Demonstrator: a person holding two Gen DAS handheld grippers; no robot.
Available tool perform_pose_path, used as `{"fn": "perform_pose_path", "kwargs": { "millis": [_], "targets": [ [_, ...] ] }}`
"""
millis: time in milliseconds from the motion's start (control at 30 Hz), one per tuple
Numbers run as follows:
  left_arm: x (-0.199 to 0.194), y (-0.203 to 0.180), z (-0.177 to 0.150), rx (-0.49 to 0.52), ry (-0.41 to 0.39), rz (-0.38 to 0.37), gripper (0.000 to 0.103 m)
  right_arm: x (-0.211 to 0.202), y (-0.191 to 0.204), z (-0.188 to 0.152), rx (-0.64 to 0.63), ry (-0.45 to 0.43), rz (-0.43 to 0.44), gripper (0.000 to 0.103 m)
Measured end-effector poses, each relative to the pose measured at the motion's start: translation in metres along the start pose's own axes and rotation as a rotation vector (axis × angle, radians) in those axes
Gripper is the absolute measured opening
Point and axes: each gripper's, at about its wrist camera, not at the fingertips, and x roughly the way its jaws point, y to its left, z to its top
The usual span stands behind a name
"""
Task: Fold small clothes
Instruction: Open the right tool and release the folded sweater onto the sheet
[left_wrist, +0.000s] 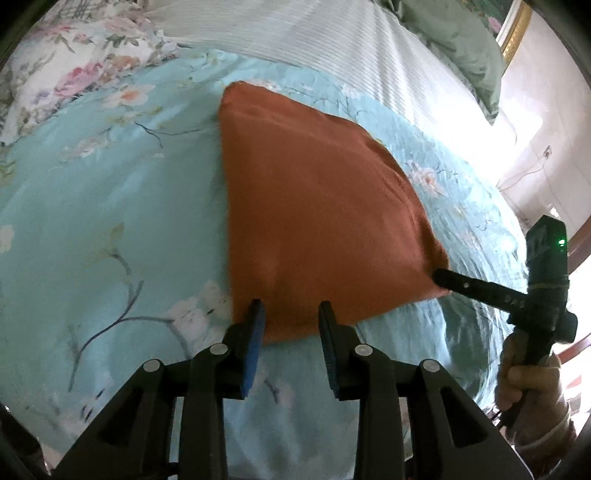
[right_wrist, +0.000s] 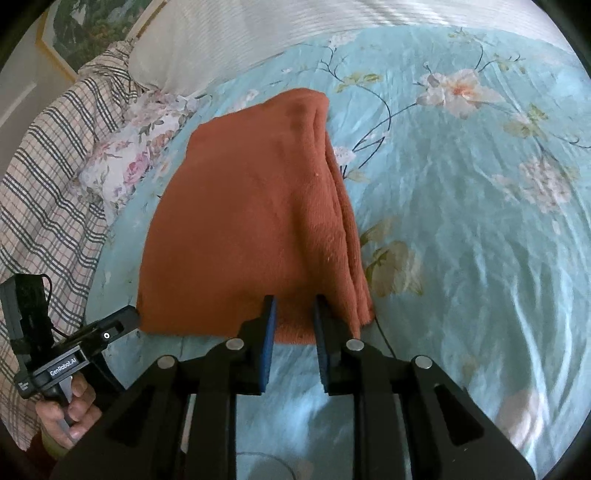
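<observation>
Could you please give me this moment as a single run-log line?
item: folded rust-orange fleece cloth on floral blue bedspread | left gripper: open at near edge | right gripper: open at near edge

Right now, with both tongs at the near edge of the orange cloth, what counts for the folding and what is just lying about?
For the job:
- orange cloth, folded in layers
- left tongs
- right tongs

Just lying about:
- blue floral bedspread
- checked cloth
- floral pillow
- white striped cover
- green pillow
</observation>
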Motion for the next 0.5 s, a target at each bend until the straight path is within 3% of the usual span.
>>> {"fn": "perform_pose_path", "kwargs": {
  "millis": [67,133,333,500],
  "targets": [
    [-0.008,0.000,-0.004,-0.001,-0.006,0.022,0.045,-0.009,0.004,-0.004,-0.007,-0.010,-0.001,0.032],
    [-0.015,0.002,-0.008,-0.002,-0.016,0.042,0.049,-0.016,0.007,-0.007,-0.018,-0.017,-0.003,0.039],
    [-0.026,0.005,-0.018,0.005,-0.010,0.108,0.068,-0.027,0.014,-0.022,-0.048,-0.007,-0.022,0.041],
    [-0.030,0.007,-0.023,-0.010,-0.007,0.100,0.070,-0.031,0.012,-0.030,-0.044,0.006,-0.027,0.043]
  ]
}}
